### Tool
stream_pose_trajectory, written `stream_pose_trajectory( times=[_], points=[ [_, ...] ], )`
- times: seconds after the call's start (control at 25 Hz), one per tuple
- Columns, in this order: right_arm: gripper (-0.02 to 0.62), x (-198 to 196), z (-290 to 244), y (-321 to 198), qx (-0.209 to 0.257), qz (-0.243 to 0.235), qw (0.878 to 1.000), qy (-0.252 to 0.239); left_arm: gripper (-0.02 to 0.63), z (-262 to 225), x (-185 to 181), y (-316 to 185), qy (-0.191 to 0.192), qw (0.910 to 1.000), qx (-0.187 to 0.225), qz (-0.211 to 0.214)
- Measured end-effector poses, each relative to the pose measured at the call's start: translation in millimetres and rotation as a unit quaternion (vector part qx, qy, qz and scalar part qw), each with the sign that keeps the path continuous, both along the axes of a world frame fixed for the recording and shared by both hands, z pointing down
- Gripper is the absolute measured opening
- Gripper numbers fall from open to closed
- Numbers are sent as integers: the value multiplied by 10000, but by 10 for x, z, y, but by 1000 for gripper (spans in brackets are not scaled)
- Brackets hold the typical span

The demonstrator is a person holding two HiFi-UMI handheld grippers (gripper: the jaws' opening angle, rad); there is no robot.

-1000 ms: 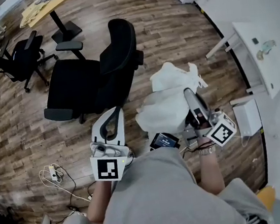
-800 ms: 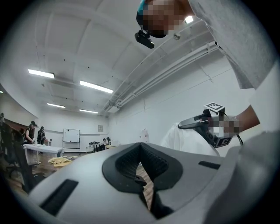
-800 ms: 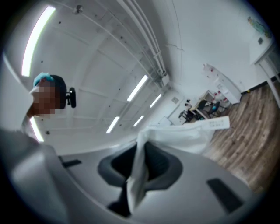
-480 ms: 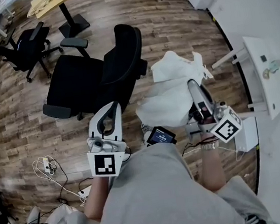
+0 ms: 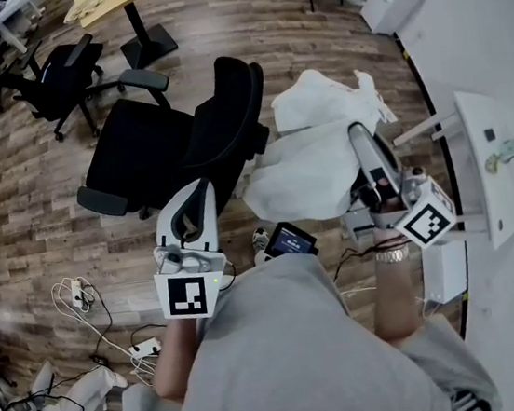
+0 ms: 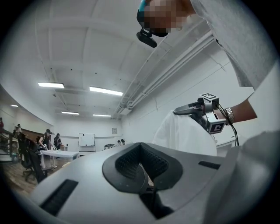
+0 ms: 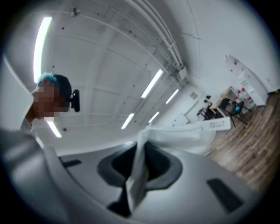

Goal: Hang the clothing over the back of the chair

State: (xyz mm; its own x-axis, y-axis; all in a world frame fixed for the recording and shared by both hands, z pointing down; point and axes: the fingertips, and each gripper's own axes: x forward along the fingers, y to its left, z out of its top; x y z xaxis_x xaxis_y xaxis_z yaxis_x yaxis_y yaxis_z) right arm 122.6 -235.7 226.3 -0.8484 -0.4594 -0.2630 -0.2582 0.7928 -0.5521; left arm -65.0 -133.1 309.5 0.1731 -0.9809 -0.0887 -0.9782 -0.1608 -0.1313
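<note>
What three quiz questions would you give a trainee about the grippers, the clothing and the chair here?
1. Fill in: the left gripper has its jaws ___, with nothing between them.
2. Which one grips the white clothing? A: the left gripper. B: the right gripper. C: both.
3. True or false: nothing hangs over the back of the black chair yet.

Key: 1 shut; 2 B; 3 true.
</note>
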Motion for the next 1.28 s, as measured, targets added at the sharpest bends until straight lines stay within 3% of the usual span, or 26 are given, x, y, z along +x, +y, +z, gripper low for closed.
stream_pose_trajectory(
  times=[0.56, 1.28],
  points=[
    [60, -427, -437, -521, 308, -1027, 9941, 160, 34, -40, 56, -113, -107, 9946, 203, -1011],
    [60, -1089, -967, -543, 824, -2059, 9750, -120, 34, -50, 28, 56, -355, 9830, 127, -1798]
  ],
)
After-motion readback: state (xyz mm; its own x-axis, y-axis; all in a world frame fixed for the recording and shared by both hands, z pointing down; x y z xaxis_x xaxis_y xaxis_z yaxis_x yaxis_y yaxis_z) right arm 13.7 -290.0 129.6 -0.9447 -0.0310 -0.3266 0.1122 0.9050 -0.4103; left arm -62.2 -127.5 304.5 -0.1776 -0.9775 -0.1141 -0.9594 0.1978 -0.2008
